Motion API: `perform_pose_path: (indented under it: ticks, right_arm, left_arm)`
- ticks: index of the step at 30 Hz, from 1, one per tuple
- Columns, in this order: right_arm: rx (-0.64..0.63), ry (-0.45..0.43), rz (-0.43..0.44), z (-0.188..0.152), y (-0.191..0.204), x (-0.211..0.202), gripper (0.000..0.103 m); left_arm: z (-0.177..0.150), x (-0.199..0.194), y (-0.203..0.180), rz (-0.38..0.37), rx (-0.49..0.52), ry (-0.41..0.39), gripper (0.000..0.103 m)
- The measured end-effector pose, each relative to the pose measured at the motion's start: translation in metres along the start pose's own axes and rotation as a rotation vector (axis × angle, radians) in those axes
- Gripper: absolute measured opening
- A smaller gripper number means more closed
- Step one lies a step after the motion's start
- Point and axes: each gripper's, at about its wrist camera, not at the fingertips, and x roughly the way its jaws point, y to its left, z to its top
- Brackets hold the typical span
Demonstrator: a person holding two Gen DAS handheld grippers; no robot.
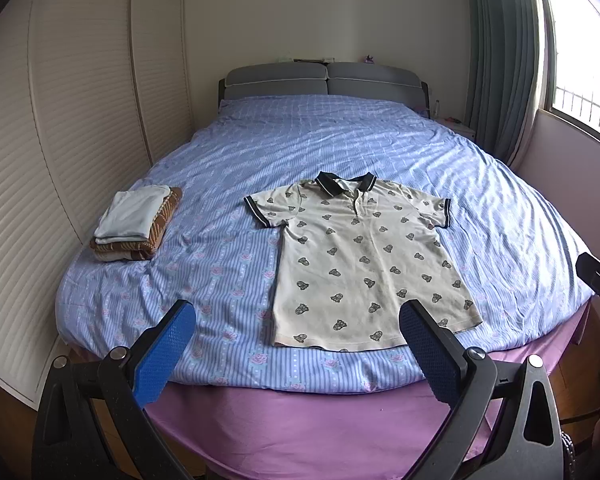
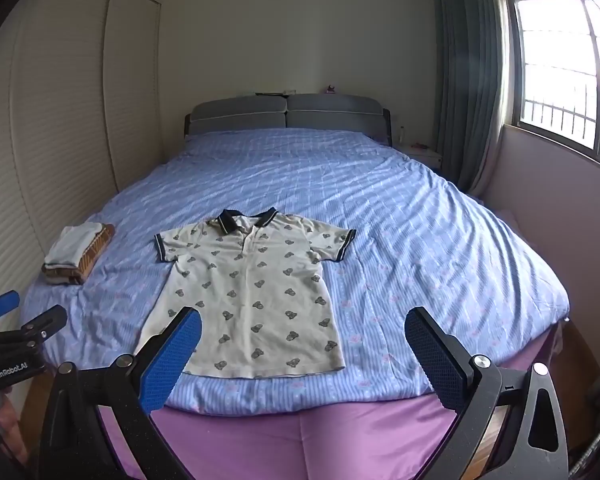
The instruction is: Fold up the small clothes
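Polo shirt (image 1: 364, 260) lies flat on the bed (image 1: 228, 152), both left gripper (image 1: 296, 344) and right gripper (image 2: 304, 352) spread wide, grasping nothing.

Daylight enters through the window (image 2: 560, 80) at two o'clock, where the panes are blown out to white glare. The room is otherwise evenly and softly lit, with gentle shadows in the folds of the bed cover (image 1: 340, 140). Both views are sharp at the centre. Fisheye distortion bows the wardrobe (image 1: 60, 160) and walls, and the corners darken.
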Motion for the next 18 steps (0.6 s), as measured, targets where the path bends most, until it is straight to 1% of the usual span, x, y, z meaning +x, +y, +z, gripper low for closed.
perform_pose_path:
  ticks: [18]
  right_arm:
    - [0.002,-0.001,0.004,0.0001,-0.0023,-0.0007,0.102]
  left_arm:
    - [0.0057,-0.003,0.0051,0.009,0.002,-0.013,0.103]
